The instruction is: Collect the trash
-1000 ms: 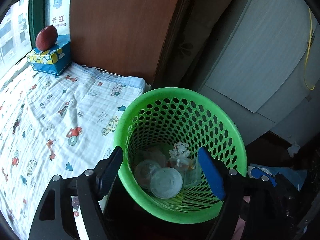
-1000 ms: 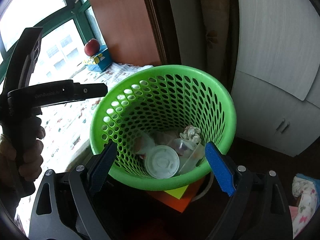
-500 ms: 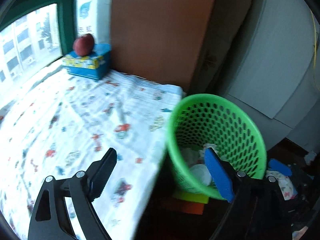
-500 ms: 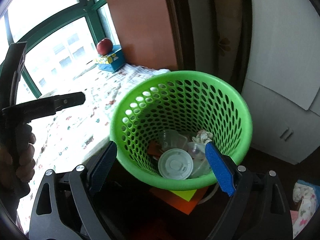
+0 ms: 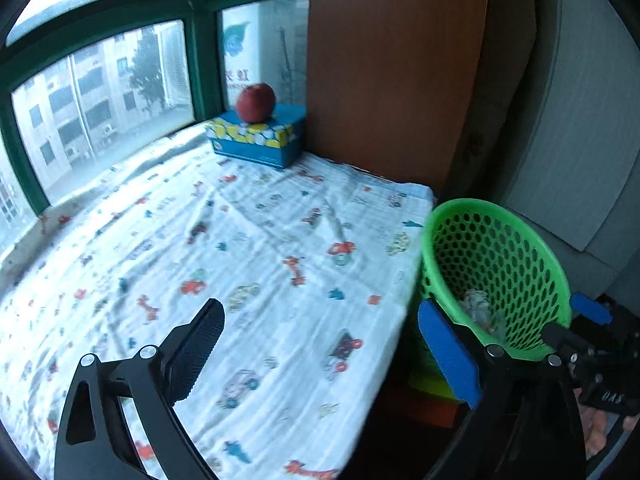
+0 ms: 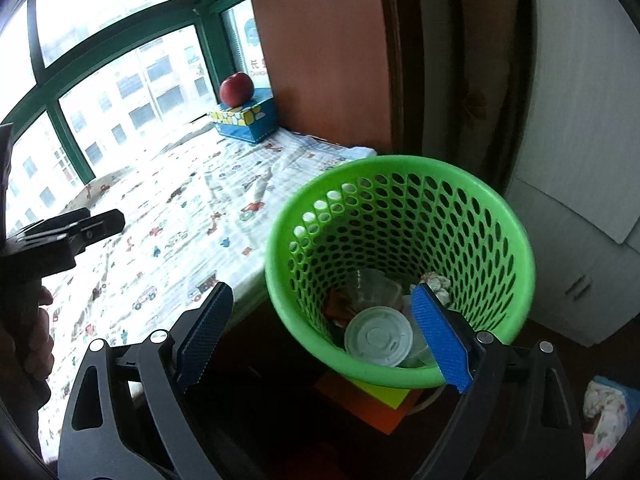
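Left tool (image 5: 318, 344): jaws just opened wider, spread, nothing between them, over the printed sheet (image 5: 240, 240) near its front edge. Right tool (image 6: 322, 332): spread, empty, above the near rim of the green basket (image 6: 400, 376). Basket sits just off the sheet's right edge; inside it a white lid (image 6: 378, 336), clear cups, crumpled paper (image 6: 436, 282). Far corner: apple (image 5: 255, 102) on blue tissue box (image 5: 256, 140).

Looks like we're in somebody's bedroom at home: bay window (image 5: 100, 92) facing apartment blocks, a sill bed under a cartoon-car sheet (image 5: 240, 264), an apple (image 5: 255, 102) on a tissue box (image 5: 256, 140), wardrobe (image 6: 580, 120) beside it.
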The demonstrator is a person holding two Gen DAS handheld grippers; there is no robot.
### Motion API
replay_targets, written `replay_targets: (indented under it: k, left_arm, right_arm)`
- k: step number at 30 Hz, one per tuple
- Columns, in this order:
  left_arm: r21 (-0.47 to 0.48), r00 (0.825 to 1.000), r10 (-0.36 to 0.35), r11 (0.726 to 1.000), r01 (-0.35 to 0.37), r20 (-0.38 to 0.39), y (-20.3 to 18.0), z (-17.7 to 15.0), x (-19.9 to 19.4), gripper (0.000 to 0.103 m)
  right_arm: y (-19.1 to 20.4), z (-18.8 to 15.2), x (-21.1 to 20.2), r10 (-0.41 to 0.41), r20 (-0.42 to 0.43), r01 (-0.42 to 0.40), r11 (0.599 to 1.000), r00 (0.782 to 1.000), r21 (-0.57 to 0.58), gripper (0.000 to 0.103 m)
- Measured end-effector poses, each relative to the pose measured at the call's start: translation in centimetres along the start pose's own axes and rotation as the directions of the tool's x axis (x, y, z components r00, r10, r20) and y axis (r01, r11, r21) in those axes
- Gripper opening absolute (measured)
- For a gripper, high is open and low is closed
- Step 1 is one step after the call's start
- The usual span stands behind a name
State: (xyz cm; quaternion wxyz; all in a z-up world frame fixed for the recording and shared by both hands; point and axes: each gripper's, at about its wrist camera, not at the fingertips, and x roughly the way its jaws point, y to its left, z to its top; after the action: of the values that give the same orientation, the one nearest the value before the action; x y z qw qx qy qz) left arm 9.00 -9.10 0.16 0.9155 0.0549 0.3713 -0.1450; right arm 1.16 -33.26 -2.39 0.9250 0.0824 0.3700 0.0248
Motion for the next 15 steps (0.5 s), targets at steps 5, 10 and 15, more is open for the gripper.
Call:
replay_targets:
  k: [5, 10, 15]
  left_arm:
    - [0.003, 0.999, 0.034, 0.999, -0.034, 0.042, 1.0, -1.0, -1.9, 0.096]
    - [-0.036, 0.998, 0.04, 0.999, -0.038, 0.055, 2.3, -2.0, -2.9, 0.096]
    - [-0.063, 0.998, 0.042, 0.997, -0.039, 0.052, 3.3, -3.2, -3.7, 0.096]
  right_arm:
    - [1.2, 0.3, -0.4, 0.012, 0.011, -0.012, 1.0, 1.0, -0.009, 0.091]
    - [2.1, 0.5, -0.9, 0.008, 0.034, -0.007, 1.0, 0.999, -0.024, 0.093]
    - [2.9, 0.8, -1.1, 0.009, 0.049, -0.007, 0.999, 0.999, -0.038, 0.094]
